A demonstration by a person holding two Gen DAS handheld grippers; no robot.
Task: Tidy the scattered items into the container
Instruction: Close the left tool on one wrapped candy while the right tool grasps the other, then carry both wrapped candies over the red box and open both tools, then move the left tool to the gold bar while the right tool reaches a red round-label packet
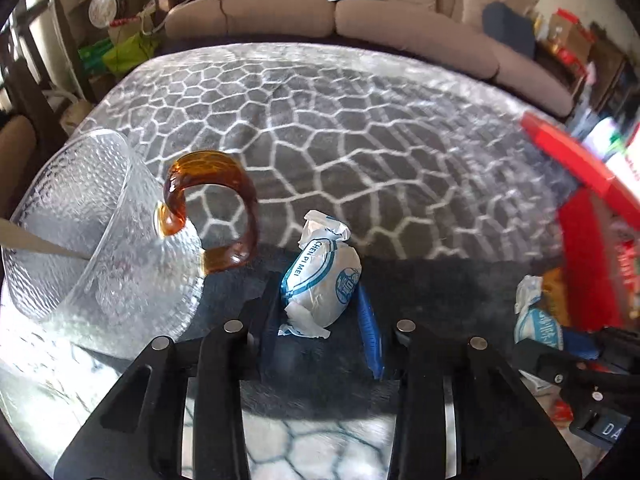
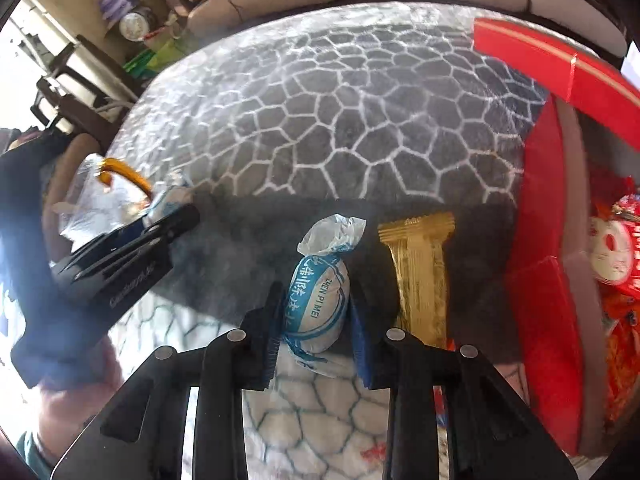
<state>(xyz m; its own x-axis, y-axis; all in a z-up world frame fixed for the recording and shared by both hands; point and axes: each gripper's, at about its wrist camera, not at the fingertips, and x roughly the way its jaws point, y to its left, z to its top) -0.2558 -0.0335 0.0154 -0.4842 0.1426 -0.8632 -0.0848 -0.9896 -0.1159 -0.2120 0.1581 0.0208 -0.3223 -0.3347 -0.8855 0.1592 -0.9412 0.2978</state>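
A white and blue wrapped candy (image 1: 326,276) lies on the grey honeycomb-patterned table cover (image 1: 320,120), with my left gripper (image 1: 320,292) shut on its sides. A second candy of the same kind (image 2: 318,300) is pinched between the pads of my right gripper (image 2: 316,300). A gold-wrapped bar (image 2: 420,276) lies just to the right of that candy. The red box (image 2: 552,240) stands at the right, holding red-wrapped snacks (image 2: 616,256). In the left wrist view the right gripper (image 1: 560,340) and its candy (image 1: 536,320) show beside the red box (image 1: 580,240).
A clear textured glass mug (image 1: 80,220) with an amber handle (image 1: 216,208) stands just left of my left gripper. The box's red lid (image 2: 560,64) leans up at the far right. A beige sofa (image 1: 360,12) lies behind the table.
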